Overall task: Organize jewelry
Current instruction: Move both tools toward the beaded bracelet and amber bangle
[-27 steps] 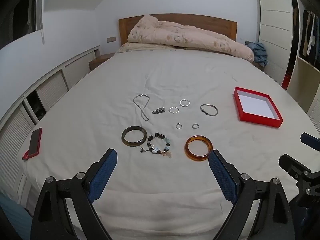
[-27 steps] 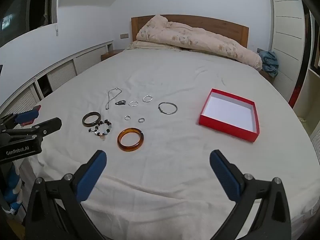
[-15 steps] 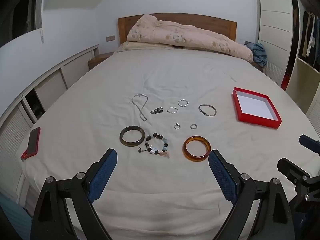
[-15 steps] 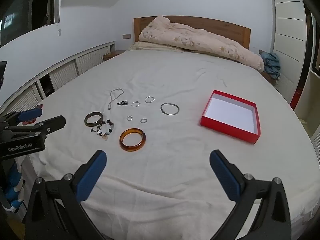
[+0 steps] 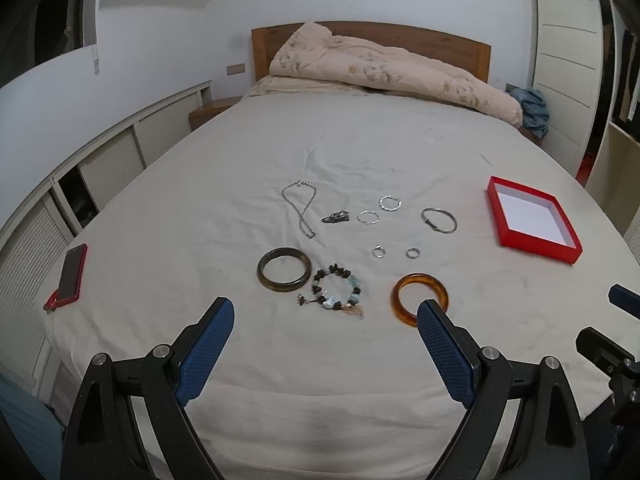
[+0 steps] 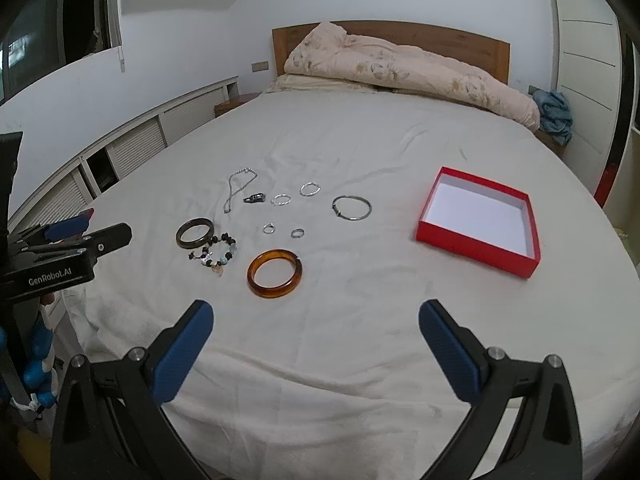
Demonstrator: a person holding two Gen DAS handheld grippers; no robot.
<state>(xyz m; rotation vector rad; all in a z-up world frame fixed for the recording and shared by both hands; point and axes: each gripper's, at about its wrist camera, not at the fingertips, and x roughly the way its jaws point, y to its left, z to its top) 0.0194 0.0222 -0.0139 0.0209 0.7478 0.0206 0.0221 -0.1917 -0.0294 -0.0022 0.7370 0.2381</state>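
Jewelry lies spread on the white bed sheet: an amber bangle [image 5: 419, 298] [image 6: 274, 273], a dark bangle [image 5: 284, 274] [image 6: 195, 233], a beaded bracelet [image 5: 337, 291] [image 6: 218, 254], a silver chain [image 5: 300, 206], a silver bangle [image 5: 439, 220] [image 6: 351, 207], a dark clip [image 5: 336, 217] and several small rings. An empty red box [image 5: 532, 218] [image 6: 479, 226] sits to the right. My left gripper [image 5: 324, 318] is open and empty, just short of the bracelets. My right gripper [image 6: 314, 322] is open and empty, near the bed's front edge.
A red phone [image 5: 70, 277] lies at the bed's left edge. A folded duvet [image 5: 384, 70] lies at the headboard. Low shuttered cabinets [image 5: 100, 168] line the left wall. A blue cloth [image 5: 532, 106] sits at the far right.
Both grippers have moved slightly forward toward the jewelry. Both stay open. Nothing on the bed has moved.
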